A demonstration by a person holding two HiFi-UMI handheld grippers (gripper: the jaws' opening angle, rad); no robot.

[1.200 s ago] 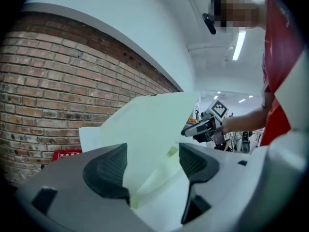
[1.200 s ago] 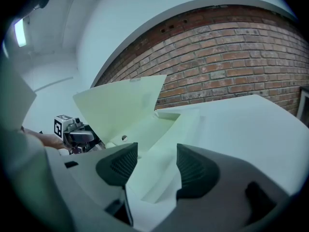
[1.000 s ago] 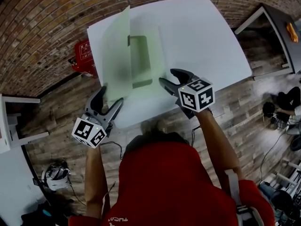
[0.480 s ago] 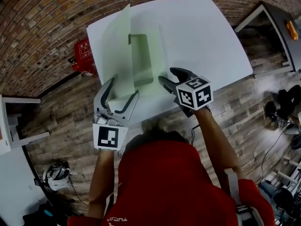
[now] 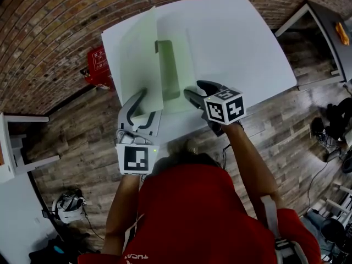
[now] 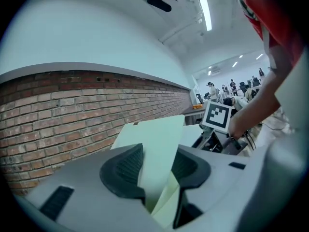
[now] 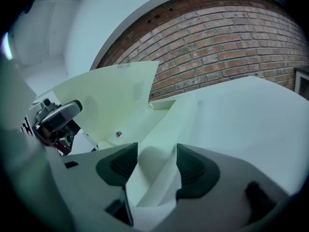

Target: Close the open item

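Folder lies open at upper centre of the white surface. Its left cover is raised near upright and its base lies flat.

Left gripper: fingers have just been closing and pinch the cover's near edge.

Right gripper: fingers narrow, clamped on the base's near corner.

Step in hand, as judged: swinging the cover over.

Next move calls for carrying the cover rightward and down onto the base, with the right grip pinning the folder.
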